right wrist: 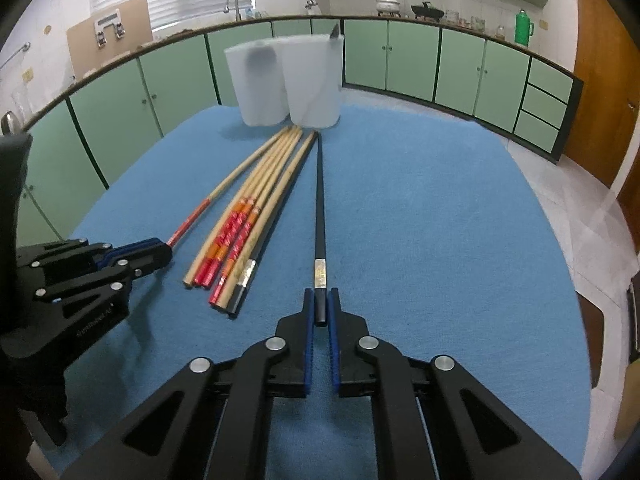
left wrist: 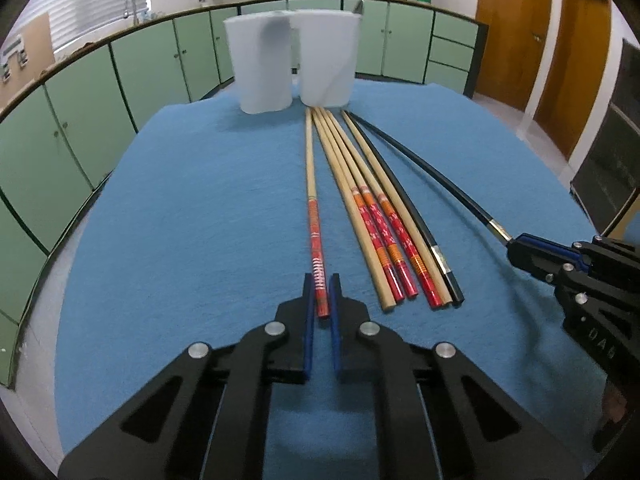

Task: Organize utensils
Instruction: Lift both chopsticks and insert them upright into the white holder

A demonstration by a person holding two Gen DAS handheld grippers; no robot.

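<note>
Black tool (left wrist: 321, 292), blue-lined fingers (left wrist: 307, 320)

Two cups (left wrist: 294, 66) stand side by side at the far end of the surface (left wrist: 180, 208). Before them lies a chopstick bundle (left wrist: 384, 216); a single chopstick (left wrist: 314, 216) lies to its left, another chopstick (right wrist: 320, 216) to its right.

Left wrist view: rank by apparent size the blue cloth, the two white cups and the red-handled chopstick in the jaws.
1. blue cloth, easily the largest.
2. The left white cup and right white cup look alike; no ranking.
3. red-handled chopstick gripped by the left gripper: long but thinnest, and nearer the camera.
</note>
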